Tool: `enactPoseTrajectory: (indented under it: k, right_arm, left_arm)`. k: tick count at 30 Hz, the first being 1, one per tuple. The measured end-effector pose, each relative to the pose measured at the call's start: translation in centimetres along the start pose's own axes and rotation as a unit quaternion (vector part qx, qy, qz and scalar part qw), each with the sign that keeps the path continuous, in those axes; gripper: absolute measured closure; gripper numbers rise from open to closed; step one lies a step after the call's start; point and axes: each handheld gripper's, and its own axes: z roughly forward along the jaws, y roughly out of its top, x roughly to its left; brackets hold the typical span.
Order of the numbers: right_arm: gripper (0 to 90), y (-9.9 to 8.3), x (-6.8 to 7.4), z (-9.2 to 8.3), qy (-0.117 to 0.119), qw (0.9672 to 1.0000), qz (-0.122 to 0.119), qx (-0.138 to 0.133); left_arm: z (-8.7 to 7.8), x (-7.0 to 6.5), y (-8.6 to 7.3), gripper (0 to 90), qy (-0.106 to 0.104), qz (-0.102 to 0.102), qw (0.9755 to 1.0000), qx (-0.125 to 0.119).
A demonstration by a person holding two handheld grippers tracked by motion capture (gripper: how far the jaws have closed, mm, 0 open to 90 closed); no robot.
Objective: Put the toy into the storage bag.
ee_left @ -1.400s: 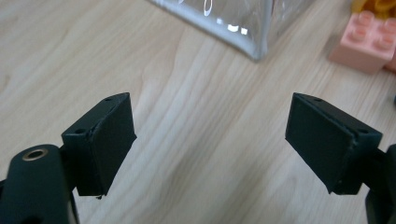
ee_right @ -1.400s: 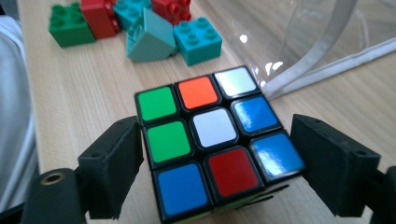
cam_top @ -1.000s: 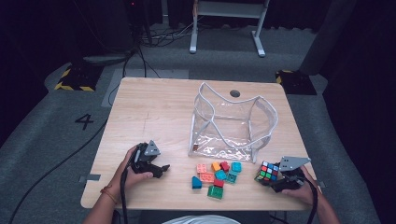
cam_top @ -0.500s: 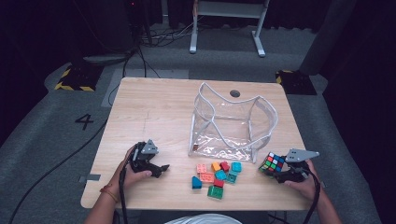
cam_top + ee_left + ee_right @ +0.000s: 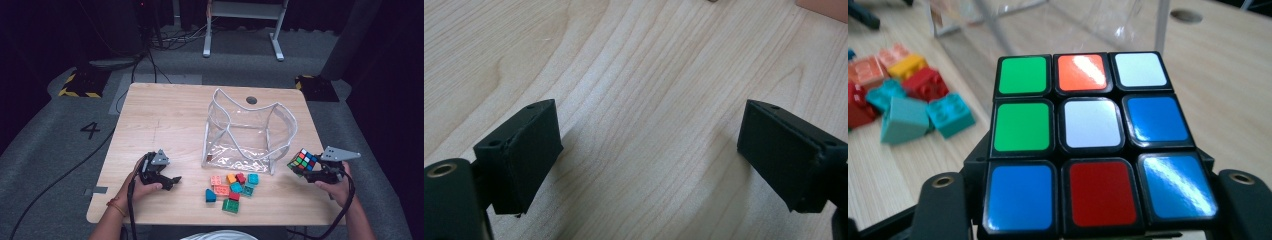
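- Two grippers are in your hands above the table (image 5: 165, 115).
- Your right gripper (image 5: 307, 172) clamps the puzzle cube (image 5: 302, 161) between its jaws, beside the clear bag (image 5: 247, 132).
- Your left gripper (image 5: 170, 181) has just been opening; nothing sits between its jaws.

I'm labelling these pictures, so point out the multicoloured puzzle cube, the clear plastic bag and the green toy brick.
multicoloured puzzle cube (image 5: 1091, 123), right gripper view, white centre sticker
clear plastic bag (image 5: 248, 131), high view, front wall
green toy brick (image 5: 230, 205), high view, top face

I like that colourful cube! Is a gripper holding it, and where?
Yes. The right gripper holds the puzzle cube by two opposite sides, above the table. The left gripper holds nothing.
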Motion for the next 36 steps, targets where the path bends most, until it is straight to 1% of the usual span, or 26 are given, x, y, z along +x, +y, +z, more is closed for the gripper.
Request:
enactPoseTrajectory:
  k: [3,6,8,10,11,13,14,15,18,21,24,26,27,28,31,32,35,36]
  right_arm:
    - [33.8,1.2,-0.5,-0.3,-0.003,0.9999,0.004,-0.012]
    - [33.8,2.2,-0.8,-0.5,-0.010,0.9999,-0.003,-0.012]
    - [33.8,2.7,-0.9,-0.7,-0.014,0.9997,-0.007,-0.016]
    - [33.8,3.0,-1.0,-0.8,-0.016,0.9997,-0.005,-0.019]
    - [33.8,3.4,-1.2,-1.1,-0.019,0.9995,-0.004,-0.023]
    - [33.8,4.0,-1.4,-1.4,-0.025,0.9994,-0.002,-0.023]
    - [33.8,4.0,-1.4,-1.4,-0.025,0.9994,-0.002,-0.023]
    - [33.8,4.8,-1.6,-1.8,-0.032,0.9992,-0.005,-0.025]
    - [33.8,6.0,-1.8,-2.0,-0.039,0.9987,-0.009,-0.032]
    - [33.8,7.2,-2.1,-2.1,-0.046,0.9980,-0.011,-0.041]
    - [33.8,8.2,-2.3,-2.0,-0.055,0.9975,-0.010,-0.043]
    - [33.8,9.0,-2.6,-2.0,-0.066,0.9969,-0.007,-0.043]
    - [33.8,9.3,-2.7,-1.9,-0.068,0.9967,-0.009,-0.044]
    - [33.8,9.6,-2.7,-1.9,-0.071,0.9964,-0.006,-0.046]
    - [33.8,10.7,-3.1,-1.8,-0.081,0.9955,-0.011,-0.049]
    - [33.8,11.1,-3.1,-1.9,-0.082,0.9953,-0.010,-0.051]
    - [33.8,12.3,-3.5,-1.9,-0.068,0.9956,-0.003,-0.065]
    - [33.8,12.8,-3.6,-1.8,-0.067,0.9954,0.000,-0.068]
  left_arm:
    - [-0.1,0.0,0.0,10.5,0.003,0.001,1.0000,0.003]
    - [-0.1,0.0,0.0,10.5,0.004,-0.001,1.0000,0.003]
    - [-0.1,0.0,0.0,10.5,0.004,-0.001,1.0000,0.003]
    - [-0.1,0.0,0.0,10.5,0.004,-0.001,1.0000,0.003]
    - [-0.1,0.0,0.0,10.5,0.007,0.001,1.0000,0.003]
    - [-0.1,-0.1,0.0,10.5,0.013,0.002,0.9999,0.001]
    - [-0.1,-0.1,0.0,10.5,0.013,0.002,0.9999,0.001]
    - [-0.1,-0.1,0.0,10.5,0.013,0.002,0.9999,0.001]
    - [-0.1,0.0,0.0,10.5,0.012,0.002,0.9999,0.002]
    - [-0.1,-0.1,0.0,10.5,0.012,0.002,0.9999,0.002]
    - [-0.1,0.0,0.0,10.4,0.013,0.002,0.9999,0.003]
    - [-0.1,-0.1,0.0,9.9,0.013,0.000,0.9999,0.003]
    - [-0.1,0.0,0.0,9.9,0.013,0.000,0.9999,0.003]
    - [-0.1,-0.1,0.0,9.8,0.010,-0.002,0.9999,0.003]
    - [-0.1,-0.1,0.0,9.7,0.011,-0.003,0.9999,0.003]
    - [-0.1,-0.1,0.0,9.7,0.011,-0.003,0.9999,0.003]
    - [-0.1,-0.1,0.0,9.6,0.011,-0.003,0.9999,0.003]
    - [-0.1,-0.1,0.0,9.7,0.011,-0.004,0.9999,0.003]
